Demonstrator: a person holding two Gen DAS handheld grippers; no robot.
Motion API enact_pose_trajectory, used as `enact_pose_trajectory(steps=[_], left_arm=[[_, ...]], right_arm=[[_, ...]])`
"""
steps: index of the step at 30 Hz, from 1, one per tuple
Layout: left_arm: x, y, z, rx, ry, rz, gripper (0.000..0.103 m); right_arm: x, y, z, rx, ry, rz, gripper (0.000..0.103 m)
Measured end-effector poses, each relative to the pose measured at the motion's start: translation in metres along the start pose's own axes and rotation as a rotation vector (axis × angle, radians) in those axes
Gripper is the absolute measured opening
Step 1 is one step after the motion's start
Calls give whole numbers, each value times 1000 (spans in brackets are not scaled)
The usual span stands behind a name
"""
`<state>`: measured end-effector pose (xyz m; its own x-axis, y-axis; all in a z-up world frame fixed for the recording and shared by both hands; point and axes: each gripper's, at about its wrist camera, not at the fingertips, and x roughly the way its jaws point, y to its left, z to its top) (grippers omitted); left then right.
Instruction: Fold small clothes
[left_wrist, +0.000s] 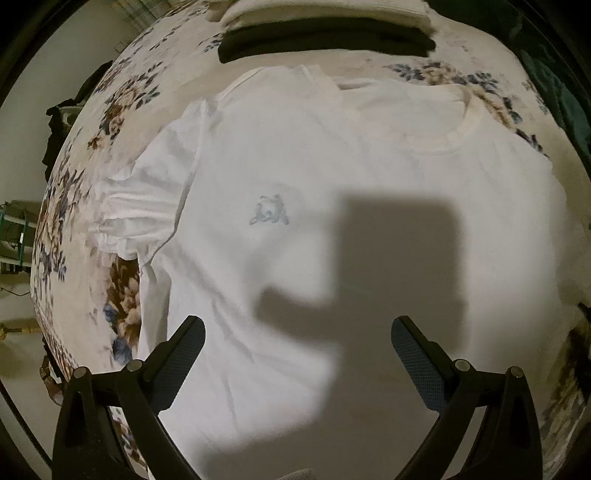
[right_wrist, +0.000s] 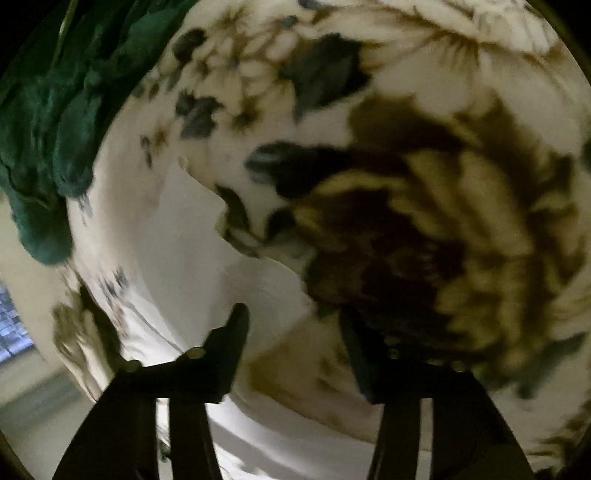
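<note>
White cotton tee (left_wrist: 332, 206) flat, face-up on floral bedspread (left_wrist: 74, 206). Collar (left_wrist: 454, 136) upper right in left view, hem toward cam; long axis runs collar–hem. L gripper (left_wrist: 297, 349) right over chest, fingers spread, empty. R gripper (right_wrist: 291, 332) at tee edge, part-closed, nothing pinched; view blurred. L nearer body.

White short-sleeved cotton T-shirt (left_wrist: 295, 177) spread flat, front side up, on the floral-printed bedspread (left_wrist: 110, 110). Ribbed round neckline (left_wrist: 458, 133) lies toward the upper right; 1 sleeve (left_wrist: 147, 206) is bunched in pleats at the left. A small grey chest emblem (left_wrist: 269, 212) is visible. In the right wrist view, a white edge of the shirt (right_wrist: 192, 240) is blurred.
</note>
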<state>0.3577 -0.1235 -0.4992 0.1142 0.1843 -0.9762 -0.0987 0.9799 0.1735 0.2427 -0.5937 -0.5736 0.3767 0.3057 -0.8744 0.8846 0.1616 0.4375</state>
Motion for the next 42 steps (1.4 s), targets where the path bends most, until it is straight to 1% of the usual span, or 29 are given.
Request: enact_pose_trajectory(steps=[1, 2, 4, 7, 9, 12, 13, 15, 16, 19, 20, 21, 22, 23, 25, 26, 27, 29, 30, 31, 32, 33, 35, 37, 38, 39, 40, 41, 42], left_arm=[[1, 6, -2, -7, 1, 0, 103], [2, 9, -2, -15, 0, -5, 103], [4, 15, -3, -32, -4, -5, 103], [5, 37, -9, -76, -7, -8, 103], [5, 53, -13, -110, -8, -4, 103], [7, 82, -22, -159, -7, 18, 103], [9, 93, -27, -174, -4, 30, 103], [15, 111, -34, -198, 9, 50, 103], [18, 122, -38, -212, 19, 60, 103], [28, 150, -49, -241, 46, 80, 103], [30, 156, -53, -248, 49, 86, 103], [32, 165, -55, -257, 49, 87, 103], [34, 174, -57, -270, 46, 82, 103], [36, 182, -58, -284, 43, 77, 103], [43, 203, -56, -338, 43, 34, 103], [46, 211, -54, -375, 47, -8, 103], [48, 218, -54, -410, 52, -47, 103], [60, 241, -48, -553, 67, -214, 103], [71, 257, -46, -668, 68, -339, 103], [78, 268, -44, -755, 57, -418, 103], [83, 275, -42, -809, 46, -466, 103], [91, 284, -38, -893, 27, -546, 103], [101, 291, -28, -963, 1, -624, 100], [110, 294, -12, -1001, -32, -646, 92], [113, 295, -6, -1006, -53, -646, 67], [117, 294, 0, -1002, -63, -646, 27], [121, 293, 5, -997, -57, -638, 8], [123, 293, 11, -991, -57, -625, 5], [120, 292, 12, -986, -78, -618, 5]], right_arm=[[3, 5, -2, -5, -18, 23, 23], [6, 12, -6, -26, -30, 30, 7], [4, 28, -17, -86, -77, 20, 5], [-2, 80, -49, -337, -176, -33, 4], [-1, 114, -76, -511, -222, -76, 4], [16, 172, -149, -882, -280, -171, 4], [30, 189, -187, -1048, -299, -213, 4], [54, 199, -234, -1230, -305, -278, 4], [75, 202, -267, -1353, -311, -329, 4], [107, 183, -315, -1550, -335, -442, 4], [125, 178, -330, -1620, -328, -497, 4], [137, 173, -336, -1656, -302, -544, 7], [153, 167, -344, -1679, -231, -614, 9], [151, 159, -344, -1676, -201, -615, 10], [139, 153, -351, -1663, -164, -552, 31], [129, 148, -353, -1639, -97, -479, 55], [118, 142, -350, -1590, -35, -422, 70], [100, 124, -342, -1511, 5, -384, 71], [94, 119, -337, -1478, 16, -380, 71], [87, 110, -329, -1424, 24, -380, 71], [84, 104, -324, -1391, 26, -382, 71], [82, 97, -317, -1351, 30, -386, 71], [82, 85, -304, -1288, 37, -415, 71], [83, 76, -292, -1223, 40, -437, 71], [83, 72, -284, -1183, 41, -436, 71], [83, 69, -279, -1154, 40, -431, 71], [81, 66, -274, -1125, 35, -427, 72], [80, 65, -272, -1112, 30, -426, 72], [78, 64, -269, -1098, 23, -425, 72]])
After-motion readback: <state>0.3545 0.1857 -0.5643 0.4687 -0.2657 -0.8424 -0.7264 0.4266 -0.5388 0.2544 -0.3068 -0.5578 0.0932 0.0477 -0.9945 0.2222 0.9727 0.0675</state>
